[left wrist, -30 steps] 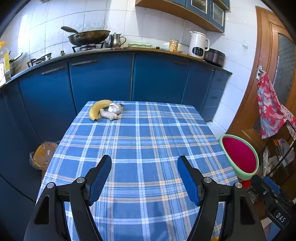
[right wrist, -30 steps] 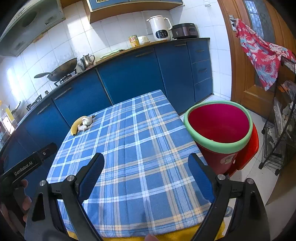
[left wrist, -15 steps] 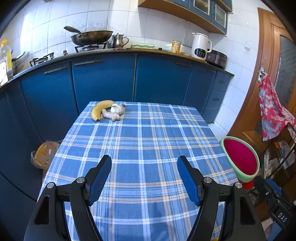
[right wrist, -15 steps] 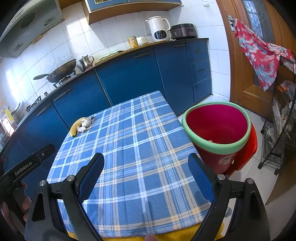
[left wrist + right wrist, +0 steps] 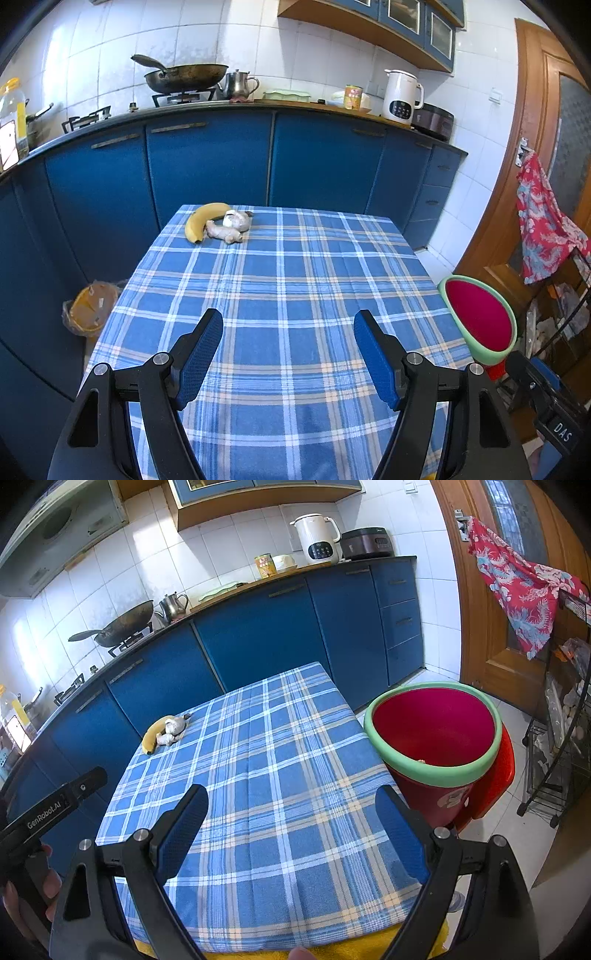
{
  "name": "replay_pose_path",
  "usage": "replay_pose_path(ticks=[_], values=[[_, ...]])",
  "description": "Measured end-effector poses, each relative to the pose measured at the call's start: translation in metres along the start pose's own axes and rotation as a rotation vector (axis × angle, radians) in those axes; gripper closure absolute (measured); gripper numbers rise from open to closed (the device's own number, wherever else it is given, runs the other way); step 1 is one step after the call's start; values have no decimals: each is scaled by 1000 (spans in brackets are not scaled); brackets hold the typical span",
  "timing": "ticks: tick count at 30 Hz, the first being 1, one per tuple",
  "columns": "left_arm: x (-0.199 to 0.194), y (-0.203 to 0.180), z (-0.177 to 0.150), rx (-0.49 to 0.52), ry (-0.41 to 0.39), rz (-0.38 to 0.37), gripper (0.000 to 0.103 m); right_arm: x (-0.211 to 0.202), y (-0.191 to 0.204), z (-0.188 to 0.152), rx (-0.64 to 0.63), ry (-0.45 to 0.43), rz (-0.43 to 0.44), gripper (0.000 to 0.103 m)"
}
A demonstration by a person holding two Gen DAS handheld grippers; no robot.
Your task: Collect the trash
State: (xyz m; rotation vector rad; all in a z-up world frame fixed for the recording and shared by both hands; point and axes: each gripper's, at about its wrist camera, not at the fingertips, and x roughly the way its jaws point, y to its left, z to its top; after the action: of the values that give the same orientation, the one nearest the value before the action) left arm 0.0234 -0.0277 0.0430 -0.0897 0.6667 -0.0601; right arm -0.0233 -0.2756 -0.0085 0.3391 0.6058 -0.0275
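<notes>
Nothing on the table has shifted since the earlier frames: both grippers sit where they were, only a slight drift in framing. Left gripper [image 5: 288,354] jaws stand wide, nothing between them; right gripper [image 5: 293,829] jaws likewise wide and empty, both hovering over the near end of the checked tablecloth [image 5: 295,295]. Trash sits clustered at the far left corner of the table: banana [image 5: 201,221], ginger piece [image 5: 225,233] just beside it, and a garlic bulb [image 5: 237,220] touching or nearly touching both. Red bin [image 5: 436,731] with green rim stands on the floor off the table's right edge; a pale scrap shows inside near its rim. Judgement: step in hand is the reach to the far cluster, not yet begun. To do it well, take one item per grasp, starting with the outlying banana, gripped across its middle so the curve does not roll. Approach low and square; keep the jaws clear of the neighbours to avoid scattering them off the edge.
</notes>
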Motion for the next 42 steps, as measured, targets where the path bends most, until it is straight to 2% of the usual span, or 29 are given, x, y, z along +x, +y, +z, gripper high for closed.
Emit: replay_pose_path(ticks=[42], values=[[3, 3, -9, -10, 14, 1, 28, 6, 3, -6, -6, 20, 3, 12]])
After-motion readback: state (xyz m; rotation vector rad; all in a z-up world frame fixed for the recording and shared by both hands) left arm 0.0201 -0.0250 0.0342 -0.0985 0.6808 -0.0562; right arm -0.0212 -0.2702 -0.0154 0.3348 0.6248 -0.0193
